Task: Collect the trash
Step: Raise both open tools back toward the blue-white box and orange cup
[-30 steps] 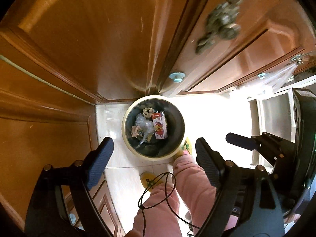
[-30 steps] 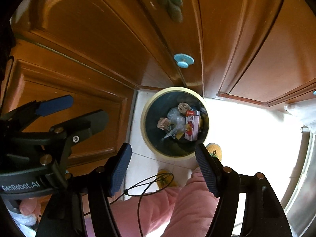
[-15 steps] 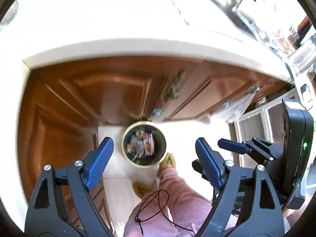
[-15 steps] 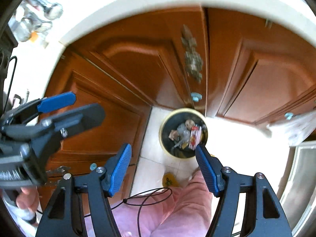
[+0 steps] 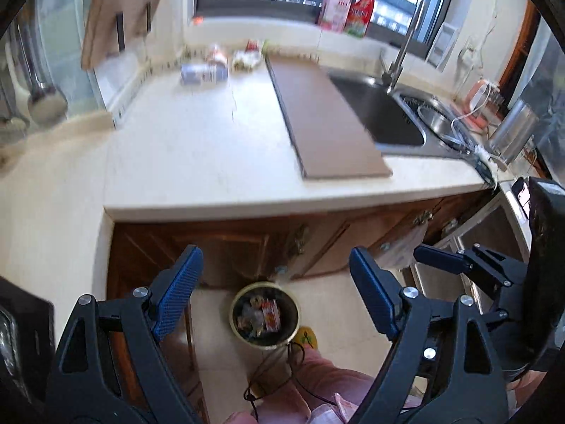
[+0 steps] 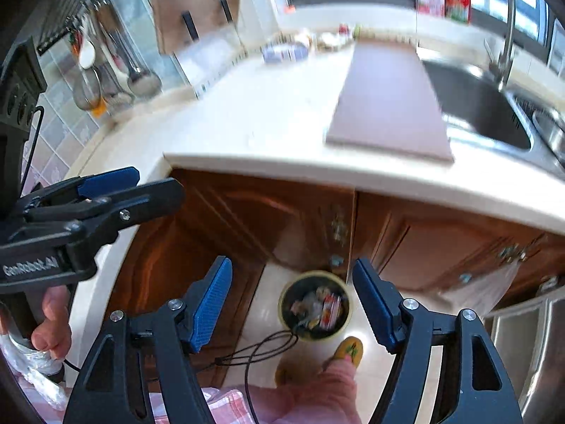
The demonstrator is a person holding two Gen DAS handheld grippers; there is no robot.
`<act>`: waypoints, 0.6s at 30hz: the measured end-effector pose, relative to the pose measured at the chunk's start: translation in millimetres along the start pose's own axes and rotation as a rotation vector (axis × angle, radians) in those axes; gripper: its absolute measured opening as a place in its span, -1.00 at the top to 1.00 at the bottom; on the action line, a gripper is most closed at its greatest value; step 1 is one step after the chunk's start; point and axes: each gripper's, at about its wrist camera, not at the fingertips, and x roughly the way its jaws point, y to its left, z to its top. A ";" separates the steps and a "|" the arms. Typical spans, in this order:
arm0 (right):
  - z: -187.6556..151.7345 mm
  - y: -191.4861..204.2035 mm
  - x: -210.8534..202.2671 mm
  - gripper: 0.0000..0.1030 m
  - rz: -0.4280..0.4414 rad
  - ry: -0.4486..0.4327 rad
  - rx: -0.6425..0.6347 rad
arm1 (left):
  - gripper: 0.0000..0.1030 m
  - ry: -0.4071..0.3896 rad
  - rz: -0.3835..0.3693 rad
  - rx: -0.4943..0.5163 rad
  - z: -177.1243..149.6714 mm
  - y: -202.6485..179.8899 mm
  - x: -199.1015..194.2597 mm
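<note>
Beyond countertop, floor-level trash bin

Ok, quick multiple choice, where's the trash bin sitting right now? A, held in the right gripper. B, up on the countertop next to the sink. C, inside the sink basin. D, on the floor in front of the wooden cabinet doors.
D: the round trash bin stands on the pale floor tiles below the wooden cabinet doors, with wrappers inside, while both grippers are open and hold nothing.
</note>
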 end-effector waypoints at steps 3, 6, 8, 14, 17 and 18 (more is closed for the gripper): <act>17.6 10.0 -21.2 -0.41 -0.032 -0.050 -0.029 | -0.61 -0.042 0.013 0.011 16.3 -0.8 -16.0; 36.2 18.1 -37.3 -0.53 -0.070 -0.087 -0.047 | -0.62 -0.066 0.028 0.016 31.6 0.0 -26.3; 51.1 20.9 -45.8 -0.55 -0.088 -0.104 -0.052 | -0.62 -0.086 0.041 0.017 45.0 2.8 -33.1; 96.2 16.3 -44.9 -0.56 -0.075 -0.131 -0.043 | -0.62 -0.125 0.098 0.032 80.6 16.0 -31.1; 131.1 5.0 -27.1 -0.58 -0.089 -0.122 -0.045 | -0.62 -0.128 0.125 0.031 100.3 23.1 -18.9; 142.3 0.6 -21.2 -0.58 -0.084 -0.115 -0.043 | -0.62 -0.125 0.135 0.026 111.6 25.7 -11.7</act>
